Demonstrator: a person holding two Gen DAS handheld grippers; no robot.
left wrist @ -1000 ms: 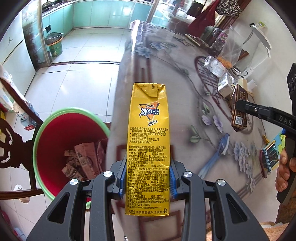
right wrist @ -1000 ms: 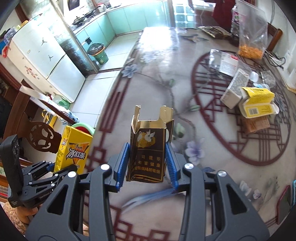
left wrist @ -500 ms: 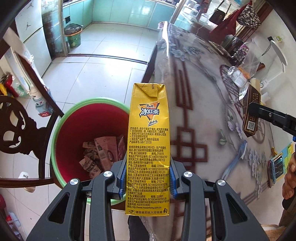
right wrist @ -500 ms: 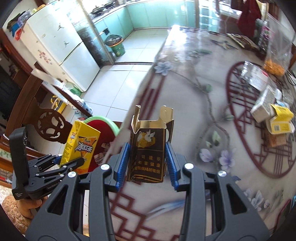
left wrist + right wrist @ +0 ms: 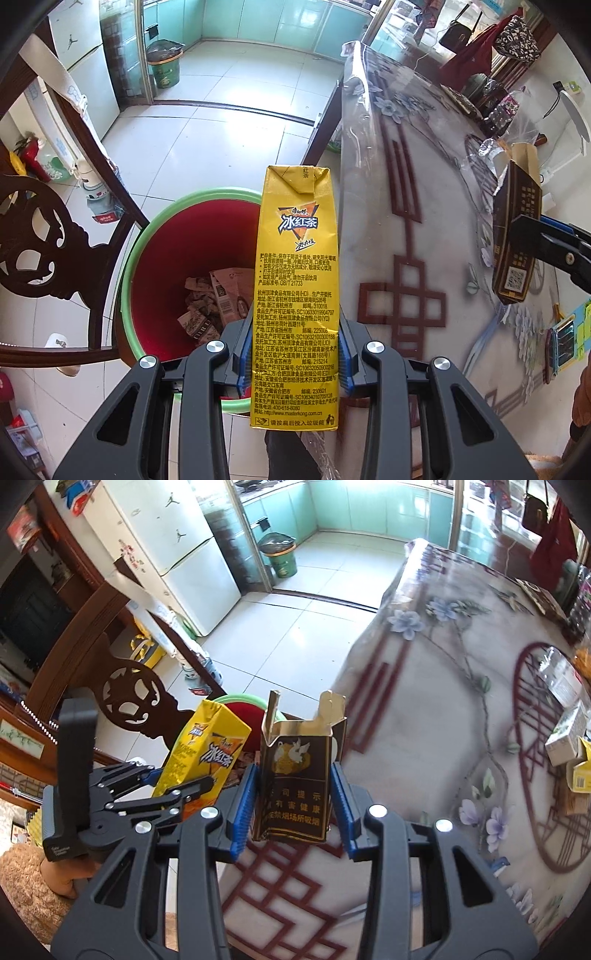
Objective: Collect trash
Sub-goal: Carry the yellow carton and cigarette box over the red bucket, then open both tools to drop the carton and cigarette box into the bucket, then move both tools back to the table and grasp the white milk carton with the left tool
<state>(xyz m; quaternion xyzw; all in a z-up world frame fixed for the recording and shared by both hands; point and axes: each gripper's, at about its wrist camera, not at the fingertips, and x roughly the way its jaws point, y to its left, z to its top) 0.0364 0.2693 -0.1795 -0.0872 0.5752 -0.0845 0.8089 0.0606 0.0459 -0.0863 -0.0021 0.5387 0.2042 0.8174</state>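
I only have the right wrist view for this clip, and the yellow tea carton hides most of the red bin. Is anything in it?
Observer: Yes. The left wrist view shows crumpled brown wrappers at the bottom of the red bin.
Operator: How is the carton gripped?
Observer: The left hand-held gripper clamps the yellow carton on its lower half, upright, with the printed text panel facing the camera.
Operator: And my pack from that side?
Observer: The dark cigarette pack in the right hand-held gripper shows a QR code on its side and appears against the table, not the bin.
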